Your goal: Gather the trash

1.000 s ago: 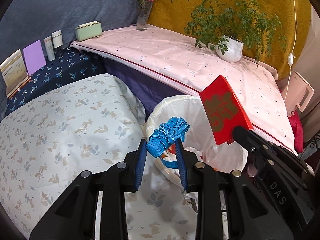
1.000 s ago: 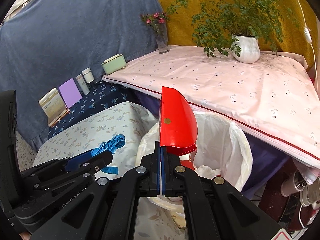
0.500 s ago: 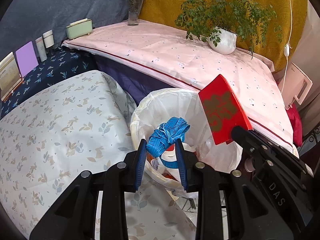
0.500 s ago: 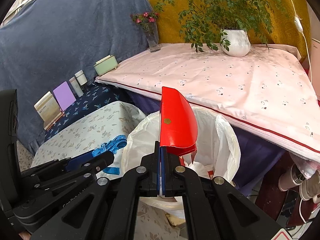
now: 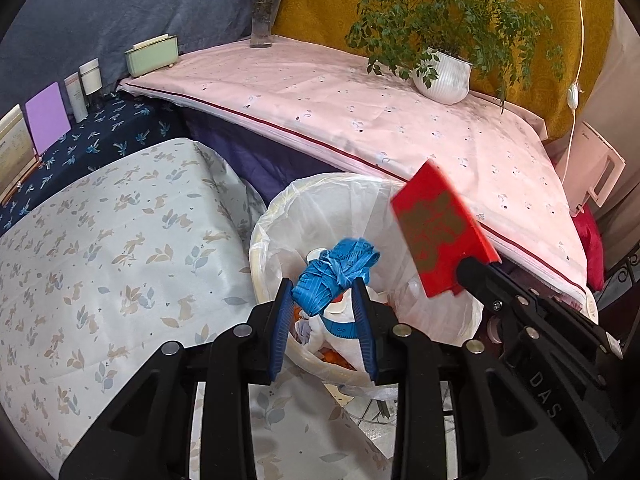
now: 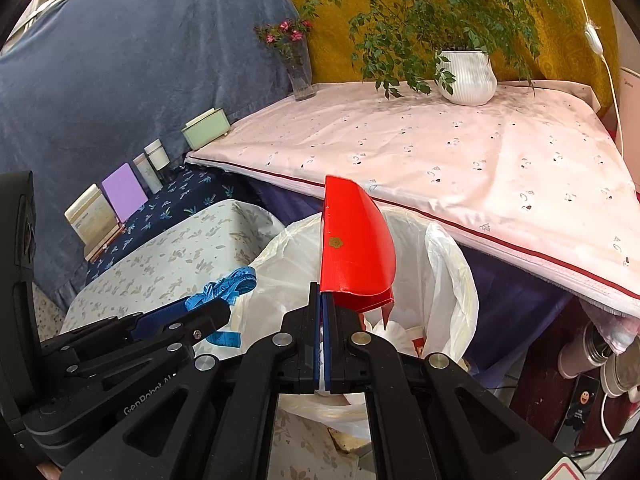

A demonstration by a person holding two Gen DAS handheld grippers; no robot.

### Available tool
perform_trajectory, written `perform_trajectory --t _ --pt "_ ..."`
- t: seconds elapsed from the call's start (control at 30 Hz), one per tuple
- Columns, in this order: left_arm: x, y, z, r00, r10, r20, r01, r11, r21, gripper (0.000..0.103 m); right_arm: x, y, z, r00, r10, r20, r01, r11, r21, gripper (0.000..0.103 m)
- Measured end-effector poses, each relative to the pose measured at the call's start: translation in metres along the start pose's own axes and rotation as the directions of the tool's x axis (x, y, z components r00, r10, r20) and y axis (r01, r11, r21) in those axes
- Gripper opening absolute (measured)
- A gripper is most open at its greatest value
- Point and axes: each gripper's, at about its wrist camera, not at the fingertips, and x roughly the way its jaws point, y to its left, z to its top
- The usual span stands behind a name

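— Both grippers moved closer over the bin [image 5: 264, 240]?
— Yes. Left gripper [image 5: 325, 300] pinches blue tape [image 5: 334, 276], right gripper [image 6: 322, 312] clamps red envelope [image 6: 356, 252], both above the bag opening.

Two tools are in view: the left tool [image 5: 324, 300] and the right tool [image 6: 322, 312]. One blue measuring tape [image 5: 334, 272], bunched up. One red envelope [image 6: 354, 252]. One bin [image 5: 360, 216] lined with one white bag [image 6: 448, 280]. One potted plant [image 5: 444, 76]. One glass vase [image 5: 262, 20] of flowers. One green box [image 5: 152, 54]. Two white bottles [image 5: 84, 88] side by side. One purple card [image 5: 46, 116]. One cream box [image 6: 92, 218].
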Motion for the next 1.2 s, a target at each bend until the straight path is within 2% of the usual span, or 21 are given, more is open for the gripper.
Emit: perform_trajectory --t 0.17,0.4,0.63,0.77,0.83,1.03,1.2 --pt "0.002 0.001 0.0 1.0 0.015 0.005 -0.015 1.0 -0.001 0.042 0.001 0.0 -0.002 1.0 -0.009 0.006 0.009 1.0 0.0 0.008" --pt "0.003 0.005 -0.002 1.0 0.023 0.0 -0.023 1.0 -0.007 0.042 0.002 0.001 -0.003 1.0 -0.012 0.004 0.012 1.0 -0.003 0.011" --pt "0.0 0.01 -0.003 0.999 0.033 0.002 -0.033 0.999 -0.014 0.042 -0.001 0.005 -0.002 1.0 -0.019 0.012 0.019 1.0 -0.014 0.024" --pt "-0.004 0.014 -0.004 0.999 0.047 0.01 -0.047 0.999 -0.025 0.051 -0.003 0.01 -0.002 1.0 -0.026 0.012 0.027 0.999 -0.028 0.028" --pt "-0.006 0.017 -0.005 0.999 0.052 0.015 -0.052 0.998 -0.026 0.052 -0.005 0.012 -0.003 0.999 -0.032 0.012 0.032 0.999 -0.038 0.03" --pt "-0.014 0.03 -0.011 0.997 0.079 0.023 -0.078 0.996 -0.037 0.055 -0.012 0.021 -0.005 0.998 -0.063 0.023 0.065 0.995 -0.073 0.047" --pt "-0.02 0.041 -0.019 0.994 0.108 0.028 -0.106 0.993 -0.05 0.066 -0.017 0.023 -0.009 0.996 -0.088 0.02 0.089 0.992 -0.088 0.061"
